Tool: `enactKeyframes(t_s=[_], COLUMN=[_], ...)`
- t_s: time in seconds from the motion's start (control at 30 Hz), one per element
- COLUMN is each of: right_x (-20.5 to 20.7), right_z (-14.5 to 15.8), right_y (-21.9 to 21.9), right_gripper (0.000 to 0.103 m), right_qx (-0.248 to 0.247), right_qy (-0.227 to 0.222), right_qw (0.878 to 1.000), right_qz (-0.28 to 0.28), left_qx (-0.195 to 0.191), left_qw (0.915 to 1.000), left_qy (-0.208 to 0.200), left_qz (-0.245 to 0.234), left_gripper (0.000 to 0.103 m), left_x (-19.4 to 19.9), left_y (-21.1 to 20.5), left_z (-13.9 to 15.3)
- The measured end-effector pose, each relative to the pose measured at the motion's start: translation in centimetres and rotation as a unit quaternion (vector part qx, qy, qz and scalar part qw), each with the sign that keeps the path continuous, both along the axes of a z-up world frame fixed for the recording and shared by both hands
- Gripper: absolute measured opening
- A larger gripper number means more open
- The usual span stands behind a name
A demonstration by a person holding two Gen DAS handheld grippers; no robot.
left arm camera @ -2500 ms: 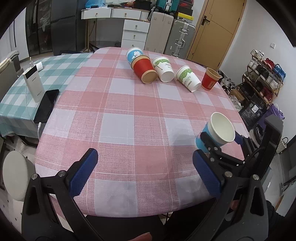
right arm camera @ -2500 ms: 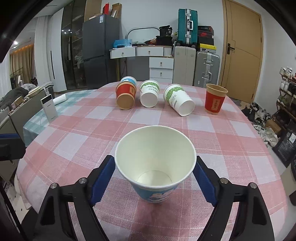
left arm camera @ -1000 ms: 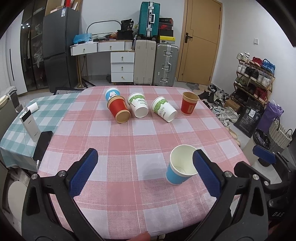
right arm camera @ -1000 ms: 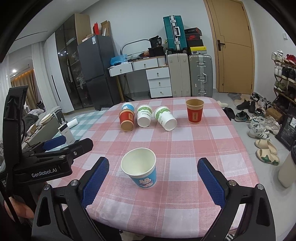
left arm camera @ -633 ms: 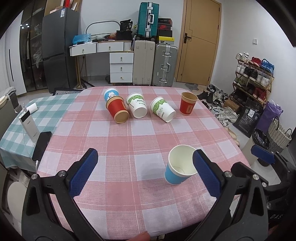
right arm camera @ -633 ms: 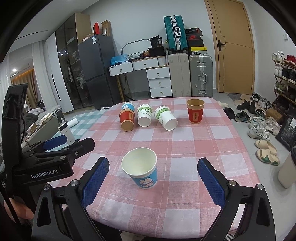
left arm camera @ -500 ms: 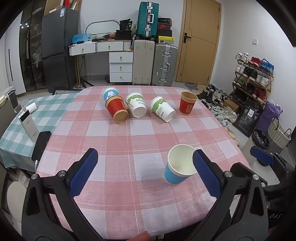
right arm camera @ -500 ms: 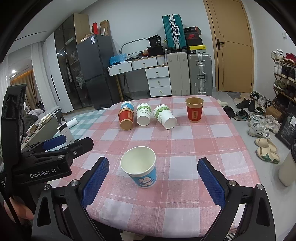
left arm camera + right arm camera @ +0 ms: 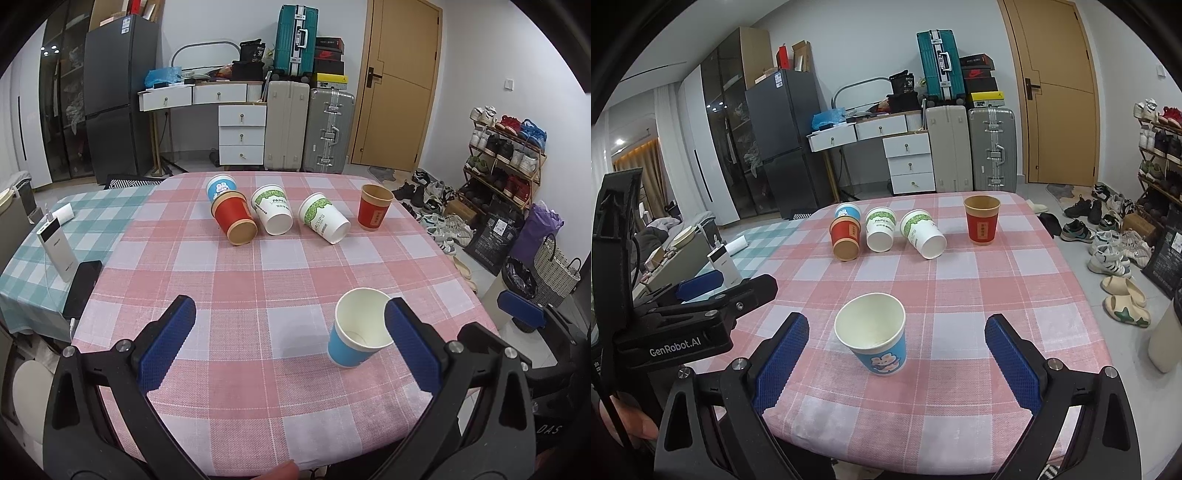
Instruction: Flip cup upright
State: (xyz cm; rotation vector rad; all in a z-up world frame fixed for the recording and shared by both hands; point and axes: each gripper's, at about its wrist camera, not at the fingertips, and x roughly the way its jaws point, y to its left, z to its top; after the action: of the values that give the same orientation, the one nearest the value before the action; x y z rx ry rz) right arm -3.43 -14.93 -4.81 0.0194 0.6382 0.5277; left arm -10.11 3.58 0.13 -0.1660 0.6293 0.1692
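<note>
A blue paper cup (image 9: 873,338) with a white inside stands upright near the front edge of the pink checked table (image 9: 960,295); it also shows in the left wrist view (image 9: 360,334). My right gripper (image 9: 897,365) is open and empty, held back just short of it. My left gripper (image 9: 290,350) is open and empty, with the cup by its right finger (image 9: 412,347). At the far side, a red cup (image 9: 236,223) and two white-green cups (image 9: 273,214) (image 9: 325,218) lie on their sides, while a red cup (image 9: 373,212) and a blue cup (image 9: 221,187) stand.
A teal checked table (image 9: 44,236) at the left holds a white power bank (image 9: 57,247) and a black phone (image 9: 83,284). Suitcases, drawers and a fridge stand behind. Shoe racks and bags line the right wall.
The right gripper let go of the blue cup, which now stands upright on the table. Both grippers pulled back from the table and have held nearly still over the last second.
</note>
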Motion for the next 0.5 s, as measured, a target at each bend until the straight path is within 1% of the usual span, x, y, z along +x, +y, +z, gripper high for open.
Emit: enactKeyframes(t_s=[0.5], right_x=[-0.02], right_z=[0.17], right_y=[-0.12], right_gripper=[0.098], right_qx=[0.001], right_qy=[-0.005], right_qw=[1.000], right_qz=[0.000], left_qx=[-0.003], left_qw=[1.0000], left_qy=[-0.002], left_qz=[0.002], left_gripper=[0.102], left_x=[-0.15], left_y=[0.08], left_z=[0.11])
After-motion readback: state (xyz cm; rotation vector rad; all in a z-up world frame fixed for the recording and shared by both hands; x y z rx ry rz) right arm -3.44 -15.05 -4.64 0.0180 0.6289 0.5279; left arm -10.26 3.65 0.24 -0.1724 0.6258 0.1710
